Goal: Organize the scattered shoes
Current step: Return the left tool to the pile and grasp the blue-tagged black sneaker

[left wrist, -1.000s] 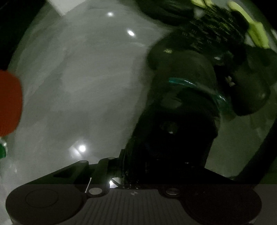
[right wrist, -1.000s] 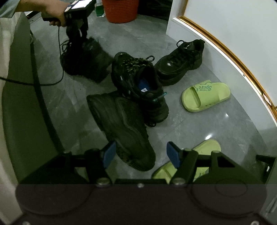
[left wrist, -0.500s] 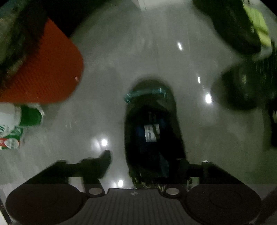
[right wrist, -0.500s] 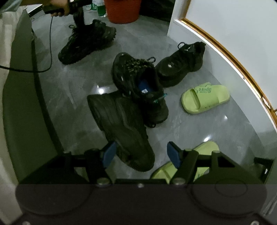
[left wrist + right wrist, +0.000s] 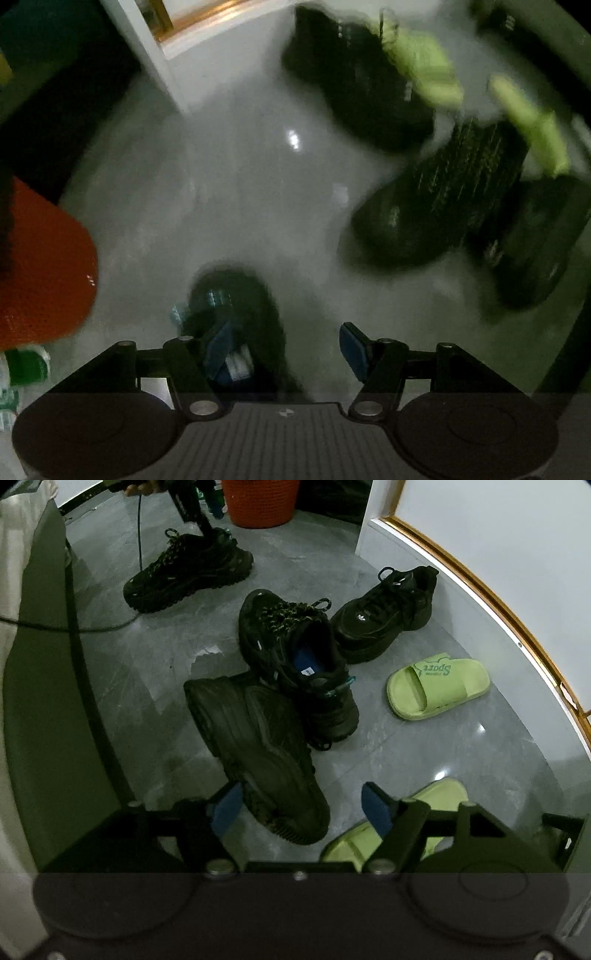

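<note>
A black sneaker with speckled laces (image 5: 188, 570) stands on the grey floor at the far left; its heel opening shows in the blurred left wrist view (image 5: 236, 314). My left gripper (image 5: 284, 350) is open right above that heel, its left finger inside the opening. Its matching sneaker (image 5: 295, 661) leans on an overturned black shoe (image 5: 258, 753). My right gripper (image 5: 299, 808) is open, hovering over the overturned shoe's toe. Another black sneaker (image 5: 388, 613) and two green slides (image 5: 439, 686) (image 5: 399, 823) lie to the right.
An orange basket (image 5: 258, 502) stands at the back, also in the left wrist view (image 5: 40, 273), with green-labelled bottles (image 5: 22, 369) beside it. A white wall with gold trim (image 5: 480, 602) runs along the right. A green sofa (image 5: 48, 701) borders the left.
My left gripper carried the speckled-lace sneaker toward the orange basket, set it on the floor and opened. The right gripper has barely moved.
</note>
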Demonstrator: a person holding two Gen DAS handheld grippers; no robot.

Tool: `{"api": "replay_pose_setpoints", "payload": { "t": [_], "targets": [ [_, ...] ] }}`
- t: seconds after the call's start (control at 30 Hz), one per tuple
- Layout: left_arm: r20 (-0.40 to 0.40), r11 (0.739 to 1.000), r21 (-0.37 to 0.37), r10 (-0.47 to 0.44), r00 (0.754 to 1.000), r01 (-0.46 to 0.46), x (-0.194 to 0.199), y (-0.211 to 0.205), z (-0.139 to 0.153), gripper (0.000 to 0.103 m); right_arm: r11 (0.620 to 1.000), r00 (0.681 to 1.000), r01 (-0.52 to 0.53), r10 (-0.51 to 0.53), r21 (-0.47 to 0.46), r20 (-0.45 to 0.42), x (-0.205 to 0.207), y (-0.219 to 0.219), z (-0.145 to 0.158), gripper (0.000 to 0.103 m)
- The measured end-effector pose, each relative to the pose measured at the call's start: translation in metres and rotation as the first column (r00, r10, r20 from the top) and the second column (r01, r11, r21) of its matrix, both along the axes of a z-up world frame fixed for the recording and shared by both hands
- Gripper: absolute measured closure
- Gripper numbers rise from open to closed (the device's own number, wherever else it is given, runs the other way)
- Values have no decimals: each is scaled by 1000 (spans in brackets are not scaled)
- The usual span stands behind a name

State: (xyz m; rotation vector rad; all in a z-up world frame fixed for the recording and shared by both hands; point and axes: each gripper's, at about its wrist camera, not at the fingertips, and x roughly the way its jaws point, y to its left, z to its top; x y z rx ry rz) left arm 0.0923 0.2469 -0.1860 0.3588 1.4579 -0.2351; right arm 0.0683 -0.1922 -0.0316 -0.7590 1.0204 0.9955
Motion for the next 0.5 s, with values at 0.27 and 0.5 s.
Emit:
{"api": "replay_pose_setpoints", "payload": {
  "t": [0.27, 0.5],
  "targets": [
    [-86, 998, 67, 18, 996, -12, -7, 6, -36, 83, 1000, 1000, 5, -5, 2, -1, 0, -1, 0, 33],
    [-128, 993, 100, -44, 991, 57, 0, -10, -36, 78, 1000, 1000, 9, -9, 3, -2, -1, -2, 1, 33]
  ]
}}
